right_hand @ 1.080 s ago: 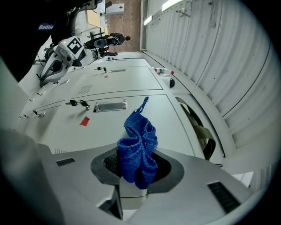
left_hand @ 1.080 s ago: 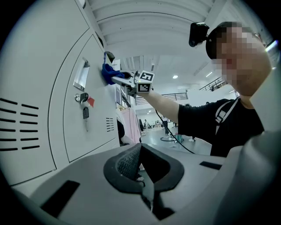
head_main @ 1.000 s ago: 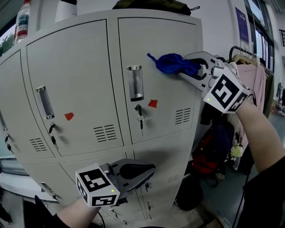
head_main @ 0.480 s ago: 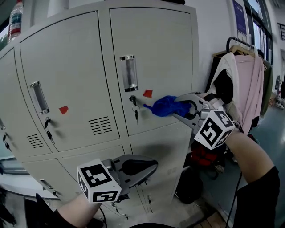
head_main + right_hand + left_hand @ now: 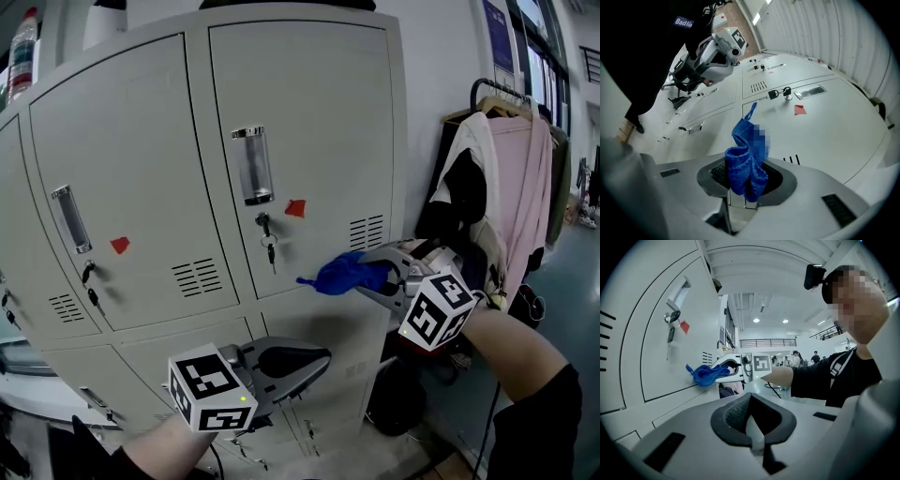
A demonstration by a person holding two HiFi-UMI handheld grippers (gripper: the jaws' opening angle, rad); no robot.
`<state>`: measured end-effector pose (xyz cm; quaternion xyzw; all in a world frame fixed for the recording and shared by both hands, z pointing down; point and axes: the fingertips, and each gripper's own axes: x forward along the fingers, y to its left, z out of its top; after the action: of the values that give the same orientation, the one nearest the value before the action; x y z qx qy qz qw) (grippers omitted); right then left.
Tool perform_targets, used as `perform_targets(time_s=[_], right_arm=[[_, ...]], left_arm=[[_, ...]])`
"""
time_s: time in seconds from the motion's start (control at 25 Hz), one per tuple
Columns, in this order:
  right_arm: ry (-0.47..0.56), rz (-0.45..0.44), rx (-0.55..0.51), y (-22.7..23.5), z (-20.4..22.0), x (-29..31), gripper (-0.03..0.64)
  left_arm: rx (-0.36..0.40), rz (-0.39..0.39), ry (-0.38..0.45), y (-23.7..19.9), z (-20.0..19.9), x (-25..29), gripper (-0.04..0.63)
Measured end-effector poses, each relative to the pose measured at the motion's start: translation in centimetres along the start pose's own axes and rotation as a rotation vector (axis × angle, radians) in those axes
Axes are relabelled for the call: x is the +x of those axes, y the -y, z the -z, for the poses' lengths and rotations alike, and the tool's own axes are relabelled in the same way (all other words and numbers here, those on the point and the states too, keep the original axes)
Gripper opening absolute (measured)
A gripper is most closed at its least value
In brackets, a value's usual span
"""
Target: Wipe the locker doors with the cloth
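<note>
Grey locker doors [image 5: 309, 103] fill the head view. On the upper right door are a metal handle [image 5: 247, 166], hanging keys [image 5: 267, 244] and a red sticker [image 5: 295, 208]. My right gripper [image 5: 364, 278] is shut on a blue cloth [image 5: 339, 274] and holds it at that door's lower edge, below the vent [image 5: 366, 232]. I cannot tell whether the cloth touches the door. In the right gripper view the cloth [image 5: 746, 161] bunches between the jaws of the right gripper [image 5: 744, 183]. My left gripper [image 5: 314, 359] hangs shut and empty in front of the lower doors, seen also as the left gripper [image 5: 752, 423].
A clothes rack [image 5: 502, 89] with pink and black garments [image 5: 511, 197] stands right of the lockers, with dark bags [image 5: 398, 403] on the floor beneath. A bottle [image 5: 23, 47] stands on the locker top. More keys [image 5: 89, 281] hang from the left door.
My right gripper has carried the cloth down the upper right door, from beside the handle to the door's lower edge. The left gripper has stayed low and shut.
</note>
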<state>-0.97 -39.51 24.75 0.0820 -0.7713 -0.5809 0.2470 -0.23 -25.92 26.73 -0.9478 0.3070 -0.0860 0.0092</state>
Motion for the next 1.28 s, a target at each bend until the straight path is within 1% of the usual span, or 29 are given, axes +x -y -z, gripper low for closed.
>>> perform_targets(time_s=[0.12, 0.2, 0.28, 0.4, 0.52, 0.6, 0.68, 0.8, 0.92, 1.04, 1.16, 1.28], right_arm=[[-0.002, -0.035, -0.018, 0.3, -0.2, -0.7, 0.103], [0.010, -0.008, -0.045, 2.7, -0.6, -2.1, 0.103], [0.024, 0.065, -0.065, 7.0, -1.2, -3.9, 0.103], [0.043, 0.204, -0.075, 14.9, -2.3, -7.1, 0.103], [0.036, 0.338, -0.030, 22.2, -2.6, -10.5, 0.103], [0.022, 0.412, -0.020, 26.5, -2.6, -12.3, 0.103], [-0.006, 0.467, -0.029, 30.1, -2.4, -13.5, 0.103], [-0.036, 0.511, -0.048, 33.7, -2.4, -14.2, 0.103], [-0.063, 0.524, -0.066, 35.4, -2.3, -14.1, 0.103], [-0.060, 0.530, -0.068, 35.2, -1.8, -13.9, 0.103], [-0.053, 0.519, -0.085, 33.0, -1.4, -13.1, 0.103], [-0.038, 0.505, -0.087, 29.6, -0.5, -12.1, 0.103]], left_arm=[[0.007, -0.003, 0.009, 0.1, -0.4, 0.3, 0.008], [0.016, -0.002, 0.018, 0.2, -0.8, 0.4, 0.008], [0.022, -0.005, 0.025, 0.1, -1.1, 0.4, 0.008], [0.030, -0.016, 0.039, 0.0, -1.6, 0.4, 0.008], [0.040, -0.027, 0.056, -0.1, -2.5, 0.1, 0.008], [0.051, -0.039, 0.071, -0.3, -3.1, -0.3, 0.008], [0.059, -0.053, 0.082, -0.5, -3.5, -0.6, 0.008], [0.058, -0.078, 0.098, -1.0, -3.7, -1.1, 0.008], [0.052, -0.104, 0.109, -1.8, -3.8, -1.5, 0.008], [0.045, -0.119, 0.108, -2.2, -3.7, -1.6, 0.008], [0.041, -0.129, 0.110, -2.7, -3.7, -1.6, 0.008], [0.047, -0.126, 0.082, -2.9, -3.4, -1.0, 0.008]])
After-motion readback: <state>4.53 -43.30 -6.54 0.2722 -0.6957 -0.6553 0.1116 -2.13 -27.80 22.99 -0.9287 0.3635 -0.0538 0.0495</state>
